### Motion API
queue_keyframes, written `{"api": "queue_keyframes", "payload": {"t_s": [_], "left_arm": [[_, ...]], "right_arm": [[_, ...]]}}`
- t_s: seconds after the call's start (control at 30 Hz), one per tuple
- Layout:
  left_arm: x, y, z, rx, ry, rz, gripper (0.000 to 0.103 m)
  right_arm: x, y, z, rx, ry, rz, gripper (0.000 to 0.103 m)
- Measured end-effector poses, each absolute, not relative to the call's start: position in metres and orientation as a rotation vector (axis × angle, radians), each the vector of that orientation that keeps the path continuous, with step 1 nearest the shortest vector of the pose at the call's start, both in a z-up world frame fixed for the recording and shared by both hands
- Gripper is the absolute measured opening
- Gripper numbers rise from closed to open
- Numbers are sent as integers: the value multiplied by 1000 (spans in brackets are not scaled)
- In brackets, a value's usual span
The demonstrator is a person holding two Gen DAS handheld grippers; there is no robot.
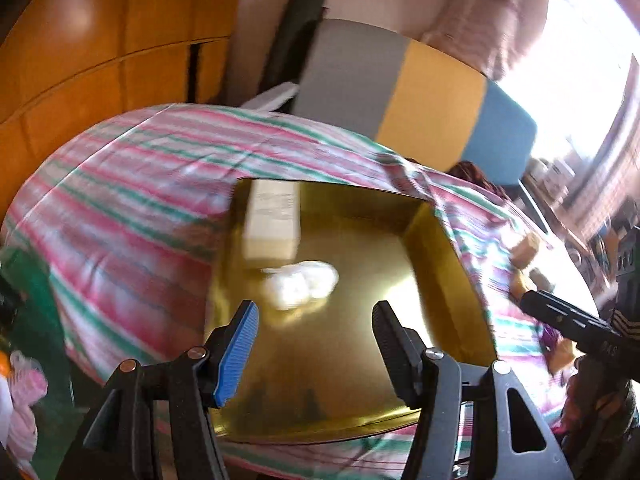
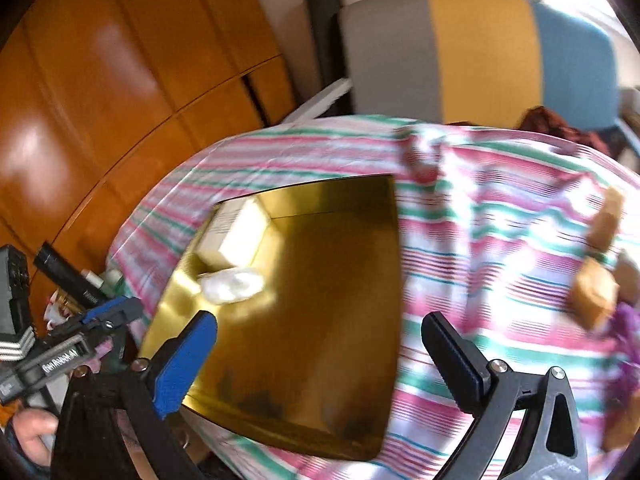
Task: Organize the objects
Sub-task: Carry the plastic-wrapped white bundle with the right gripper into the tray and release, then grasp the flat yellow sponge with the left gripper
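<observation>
Jaws first: the left hand-held gripper (image 1: pixel 316 344) sits at the bottom of its own view with fingers apart and nothing between them, hanging over the near edge of a shiny gold box (image 1: pixel 436 240). The right hand-held gripper (image 2: pixel 320 356) is spread really wide, also empty; its left finger is over the box's near left rim and its right finger is over the striped cloth (image 2: pixel 500 216) to the right of the box.

Inside the box, most of the gold floor toward the bottom of both frames is bare, so plenty of free room there. A crumpled white bag (image 1: pixel 300 284) lies mid-floor, and just past it a white carton (image 1: pixel 272 220) is tucked against the far left wall.

Outside the box, on the cloth-covered desk at the right edge of the right wrist view, a few tan blocks (image 2: pixel 596 292) sit well apart from the box's right rim, with something purple beside them, too blurred to name.

Beyond the desk's far edge: a grey, yellow and blue chair back (image 2: pixel 480 56) and orange wooden cabinet doors (image 2: pixel 120 80) at upper left.
</observation>
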State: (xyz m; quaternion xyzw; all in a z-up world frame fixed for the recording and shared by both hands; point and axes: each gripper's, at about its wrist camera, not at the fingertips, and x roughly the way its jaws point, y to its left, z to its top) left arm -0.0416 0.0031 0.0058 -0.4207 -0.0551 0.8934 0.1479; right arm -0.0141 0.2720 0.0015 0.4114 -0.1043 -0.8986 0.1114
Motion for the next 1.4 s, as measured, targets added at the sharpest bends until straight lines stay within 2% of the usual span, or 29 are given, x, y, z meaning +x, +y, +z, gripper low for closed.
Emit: {"api": "queue_keyframes", "payload": {"t_s": [0.3,0.47,0.67,0.8,0.9,1.0,1.07,1.13,1.4], "left_arm": [[-46,103,26,-1126,78,2413,60],[-45,176,33,-1067,234,2321,67],[-49,263,25,-1061,340,2184,67],[-54,316,8,-1067,410,2087,69],[-60,351,-11,-1086,456,2037,76],[-70,377,-28,-1131,455,1994,76],[-75,392,-38,-1140,466,1979,76],[-77,405,-45,-1140,487,1966,82],[-93,436,-76,-1217,491,1913,82]], "right_arm": [[40,425,7,1230,-509,-2932,103],[67,512,8,1229,-698,-3119,103],[87,570,1,1215,-825,-3219,103],[100,595,-6,1124,-1091,-3179,103],[111,612,-12,1045,-1298,-3144,103],[116,622,-20,1023,-1463,-3066,103],[116,622,-21,1016,-1477,-3054,103],[112,619,-20,1039,-1446,-3049,103],[104,614,-24,1092,-1375,-3027,103]]}}
